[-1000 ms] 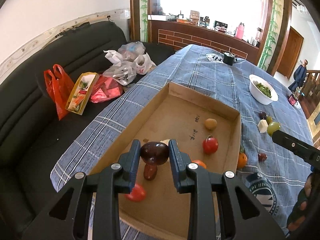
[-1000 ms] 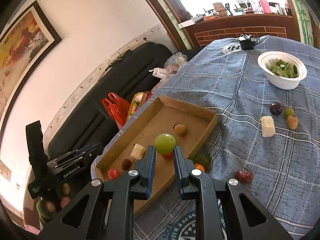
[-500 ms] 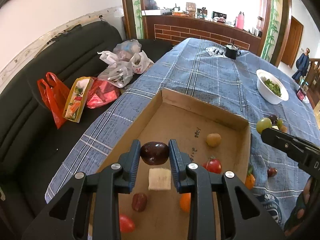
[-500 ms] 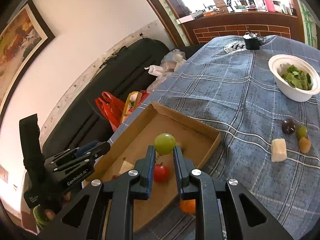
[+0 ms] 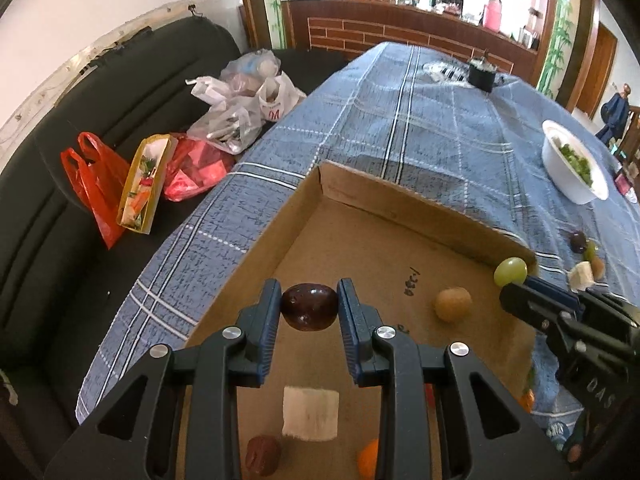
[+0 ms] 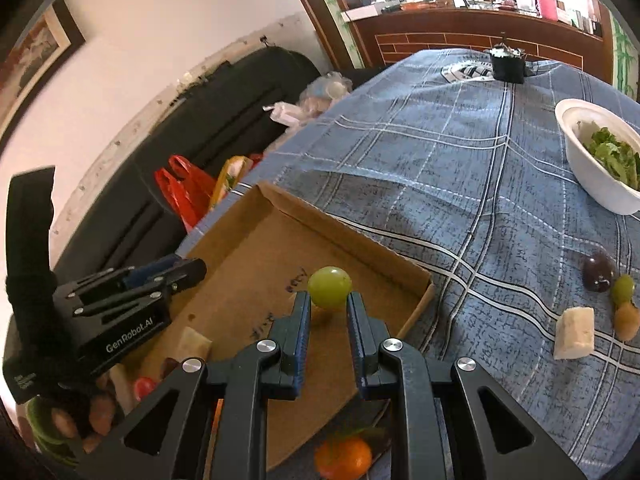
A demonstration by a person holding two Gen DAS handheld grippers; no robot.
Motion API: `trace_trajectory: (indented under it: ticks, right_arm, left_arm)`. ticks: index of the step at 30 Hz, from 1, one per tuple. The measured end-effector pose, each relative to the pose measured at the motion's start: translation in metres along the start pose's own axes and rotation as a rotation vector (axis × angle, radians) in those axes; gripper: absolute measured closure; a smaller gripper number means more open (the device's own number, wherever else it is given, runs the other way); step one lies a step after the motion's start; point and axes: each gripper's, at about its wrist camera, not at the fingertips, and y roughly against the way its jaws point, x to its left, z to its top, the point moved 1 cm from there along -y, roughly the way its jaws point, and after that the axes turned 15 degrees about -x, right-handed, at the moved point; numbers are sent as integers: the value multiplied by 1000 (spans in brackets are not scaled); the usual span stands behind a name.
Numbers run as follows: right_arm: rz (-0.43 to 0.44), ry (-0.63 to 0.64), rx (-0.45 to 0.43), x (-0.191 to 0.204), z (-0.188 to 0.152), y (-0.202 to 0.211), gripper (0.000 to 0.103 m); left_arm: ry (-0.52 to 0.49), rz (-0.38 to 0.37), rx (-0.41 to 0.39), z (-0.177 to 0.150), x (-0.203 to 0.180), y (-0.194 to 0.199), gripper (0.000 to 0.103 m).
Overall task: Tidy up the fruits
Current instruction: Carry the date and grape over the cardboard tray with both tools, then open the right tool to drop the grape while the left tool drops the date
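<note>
Receiving box: cardboard tray (image 5: pixel 400 216) on the blue plaid tablecloth (image 5: pixel 400 120); stiff, light, shallow walls, holding several fruits already.
Dark plum (image 5: pixel 309 306): smooth, round, likely slippery and bruisable; held across its widest middle, above the tray floor.
Left gripper (image 5: pixel 309 312): jaws clamped on the plum's two sides, fruit centred at the fingertips.
Green grape (image 6: pixel 329 286): light, thin-skinned, easily crushed; wants a gentle pinch.
Right gripper (image 6: pixel 329 304): jaws closed on the grape's lower half, so it sits high at the very tips over the tray.
</note>
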Motion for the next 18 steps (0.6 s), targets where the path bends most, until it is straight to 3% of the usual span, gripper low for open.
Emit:
trace_trajectory:
  ticks: [5,8,13,18]
  right_arm:
    - [-29,37,36,4,-1,-14,85]
    - [-46,56,63,4,-2,-22,85]
    - [-52,63,73,2,-4,-26,81]
    - [-29,44,59,2,-2,-19,66]
  left_arm:
    - [-22,3,64,-5,-7,-21,77]
    - [-90,-11,117,-13,-21,-34,75]
    - [-79,8,104,-15,-22,-30,75]
    - [-52,42,58,-11,-12,-14,76]
